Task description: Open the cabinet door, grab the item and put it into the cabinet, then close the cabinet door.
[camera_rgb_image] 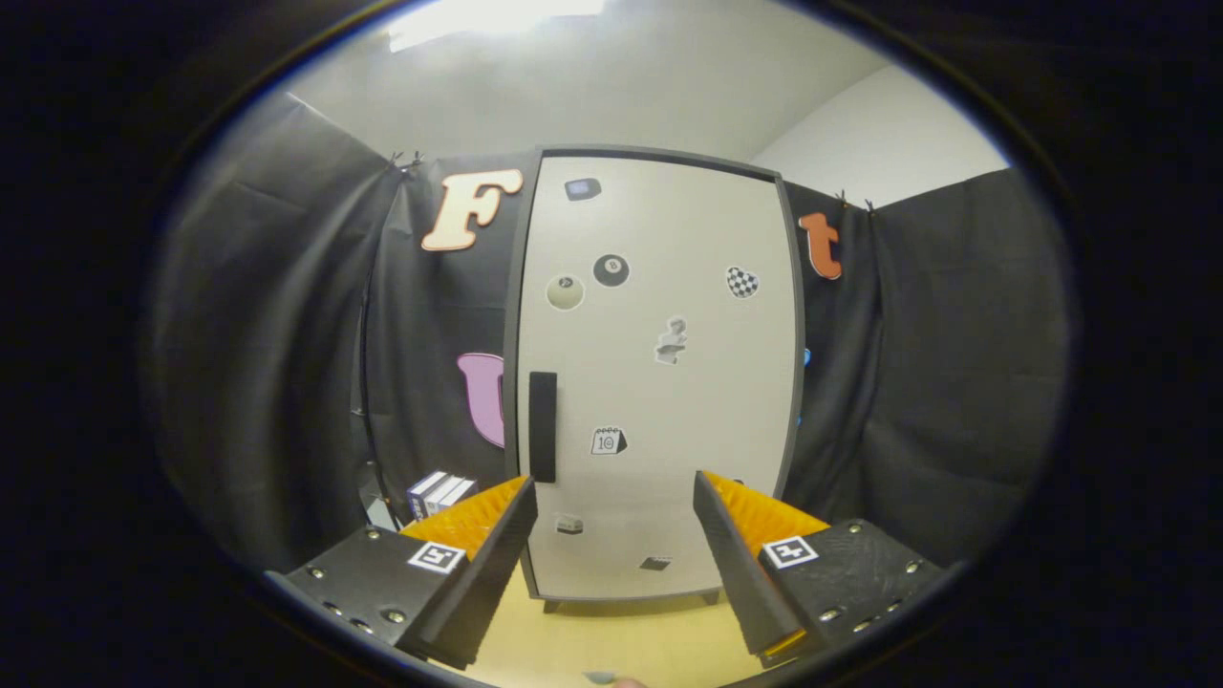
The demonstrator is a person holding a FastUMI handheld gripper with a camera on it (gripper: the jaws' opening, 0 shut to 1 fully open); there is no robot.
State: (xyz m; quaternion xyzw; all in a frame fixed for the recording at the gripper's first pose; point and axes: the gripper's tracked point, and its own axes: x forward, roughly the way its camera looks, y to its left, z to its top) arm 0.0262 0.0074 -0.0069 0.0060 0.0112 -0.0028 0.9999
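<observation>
Pale and sticker-dotted, the cabinet door (659, 382) is seen shut ahead of the gripper (611, 535), whose fingers are spread with nothing held. The dark handle (543, 426) lies at 11 o'clock of the fingers; it could be missed or slipped off if approached off-line. A boxed item (439, 491) is seen on the desk (602, 640) at 9 o'clock of the cabinet.

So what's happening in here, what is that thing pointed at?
A person is holding a two-finger gripper facing a small cabinet on a table. The gripper's fingers are open with nothing between them. The cabinet door is shut, its dark handle just beyond one finger. A small box sits beside the cabinet.
</observation>
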